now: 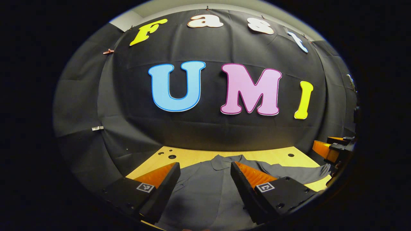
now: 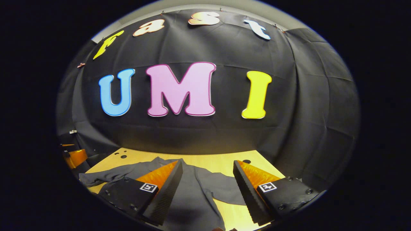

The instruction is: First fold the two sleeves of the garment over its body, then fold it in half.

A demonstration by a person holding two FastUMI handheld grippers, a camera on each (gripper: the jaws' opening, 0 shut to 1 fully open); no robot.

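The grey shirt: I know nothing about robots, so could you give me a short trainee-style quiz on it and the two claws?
1. True or false: the left claw is shut on the collar of the shirt.
2. Pick one. The shirt's sleeves are: A) folded over its body; B) spread out to the sides on the table; C) rolled into a ball.
3. Short answer: is the right claw open or shut?

Key: 1 false, it is open above the shirt; 2 B; 3 open.
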